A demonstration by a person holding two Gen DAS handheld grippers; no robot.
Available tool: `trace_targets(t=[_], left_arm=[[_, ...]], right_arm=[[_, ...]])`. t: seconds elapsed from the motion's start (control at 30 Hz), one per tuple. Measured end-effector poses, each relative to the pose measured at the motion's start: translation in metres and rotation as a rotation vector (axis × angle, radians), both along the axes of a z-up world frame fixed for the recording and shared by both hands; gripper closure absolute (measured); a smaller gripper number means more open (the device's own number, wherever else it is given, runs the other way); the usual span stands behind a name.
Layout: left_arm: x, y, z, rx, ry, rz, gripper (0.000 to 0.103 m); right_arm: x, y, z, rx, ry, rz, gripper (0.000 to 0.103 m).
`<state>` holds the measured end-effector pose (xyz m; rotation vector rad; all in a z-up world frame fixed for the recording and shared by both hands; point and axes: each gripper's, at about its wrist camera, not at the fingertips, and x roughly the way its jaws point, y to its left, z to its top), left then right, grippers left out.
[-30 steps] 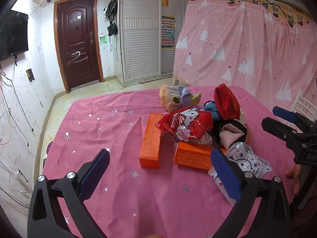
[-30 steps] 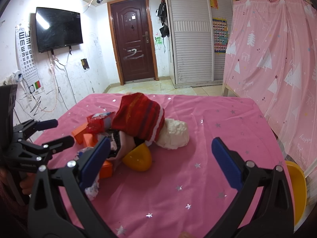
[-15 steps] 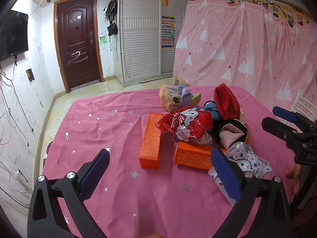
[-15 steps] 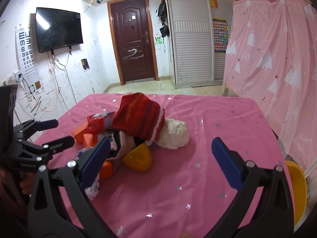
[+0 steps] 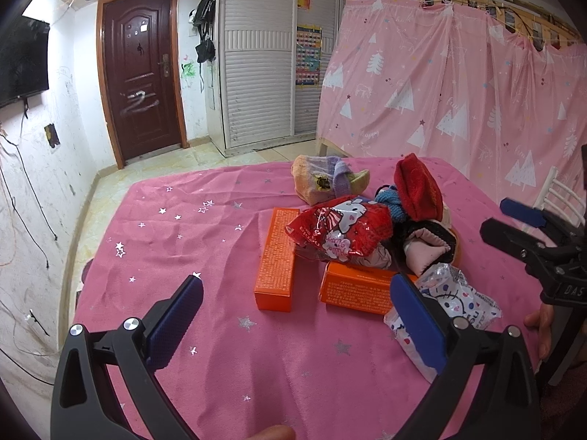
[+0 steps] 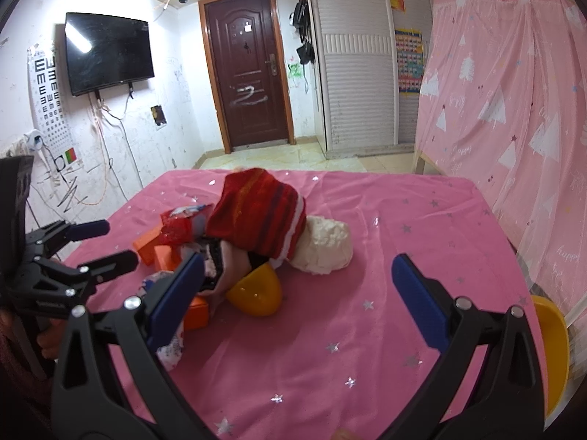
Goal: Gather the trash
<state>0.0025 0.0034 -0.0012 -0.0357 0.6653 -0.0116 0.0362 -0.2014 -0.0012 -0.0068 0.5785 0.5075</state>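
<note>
Left wrist view, item one: a red snack wrapper (image 5: 339,233) is lying on the heap at the middle of the table (image 5: 205,242), partly over two orange cartons. It is being judged light, crinkly and slippery; a pinch on a crimped end seam is being advised, not on the puffed middle. Item two: a white printed wrapper (image 5: 458,300) is resting at the near right of the heap, just behind the right finger of the left claw (image 5: 295,321); it is likewise judged thin and limp, best taken by a loose edge. Items three and four: the long orange carton (image 5: 277,256) and the short orange carton (image 5: 359,286) are lying flat, touching the heap; they are being judged stiff and light, to be gripped across the narrow faces.

Mixed in, soft goods are being noted, probably not trash: a red knitted hat (image 5: 418,190), a purple-and-tan slipper (image 5: 323,179), a pink sock (image 5: 422,251).

Right wrist view: a yellow bowl half (image 6: 256,291) is sitting against the heap, and a cream cloth lump (image 6: 324,244) beside it.

The left claw is being held spread wide and empty above the near cloth. The right claw (image 6: 297,289) is likewise being held spread and empty, near the heap.
</note>
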Motion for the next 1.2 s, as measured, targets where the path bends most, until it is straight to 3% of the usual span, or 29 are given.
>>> trace_targets(t=[0.23,0.37,0.63,0.83,0.97,1.2], left_arm=[[0.014,0.020,-0.007,-0.060,0.035,0.068,0.008],[0.031,0.030,0.000,-0.042,0.052,0.112,0.008],[0.066,0.037,0.016,-0.059,0.145,0.112,0.008],[0.081,0.040,0.001,-0.084,0.249,0.086,0.009],[0.083,0.039,-0.014,-0.094,0.297,0.075,0.023],[0.083,0.036,-0.028,-0.108,0.310,0.064,0.040]], right_arm=[[0.012,-0.007,0.001,0.050,0.045,0.023,0.005],[0.014,-0.002,0.007,0.046,0.034,0.055,0.005],[0.032,0.017,0.033,0.028,-0.003,0.123,0.005],[0.054,0.026,0.033,0.047,0.079,0.130,0.005],[0.069,0.032,0.027,0.043,0.140,0.100,0.006],[0.077,0.048,0.012,-0.010,0.189,0.110,0.040]])
